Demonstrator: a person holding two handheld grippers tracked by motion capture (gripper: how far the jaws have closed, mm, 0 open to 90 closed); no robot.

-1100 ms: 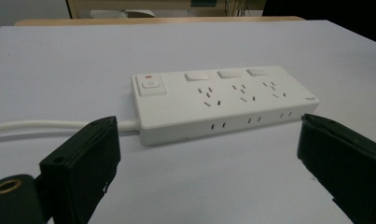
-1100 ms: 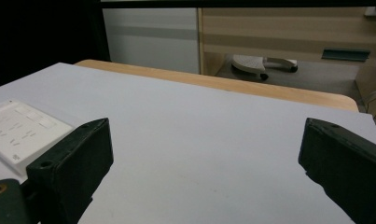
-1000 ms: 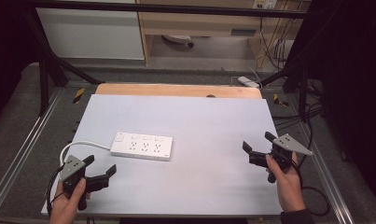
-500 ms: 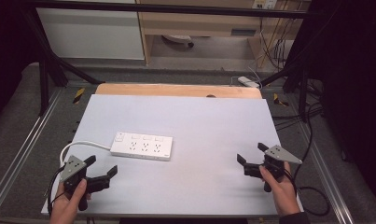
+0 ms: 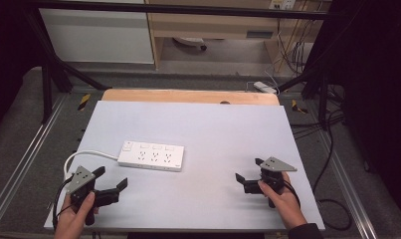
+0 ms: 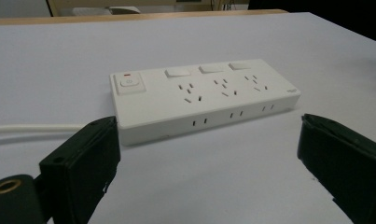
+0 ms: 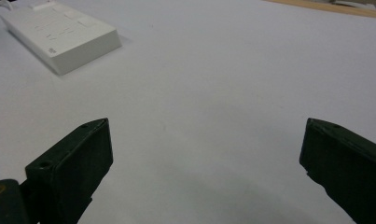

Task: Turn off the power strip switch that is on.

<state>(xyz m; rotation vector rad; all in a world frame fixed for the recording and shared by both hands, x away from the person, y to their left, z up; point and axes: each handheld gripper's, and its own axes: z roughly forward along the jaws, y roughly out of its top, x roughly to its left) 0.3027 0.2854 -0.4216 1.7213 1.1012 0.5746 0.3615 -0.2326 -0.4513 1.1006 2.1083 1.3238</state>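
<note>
- White power strip [image 5: 151,156] lies flat on the table [image 5: 213,124], left of centre, w/ switch end to the left, sockets facing up.
- Its white cord [image 5: 83,155] curves off the left end toward the near-left edge.
- Left gripper [image 5: 110,181] just in front of the strip, near but not touching; jaws wide apart, nothing between them.
- Right gripper [image 5: 248,171] well apart from the strip at near-right; jaws wide, nothing held.

Lab: metal frame [image 5: 49,74], trailing cables [image 5: 332,124]
</note>
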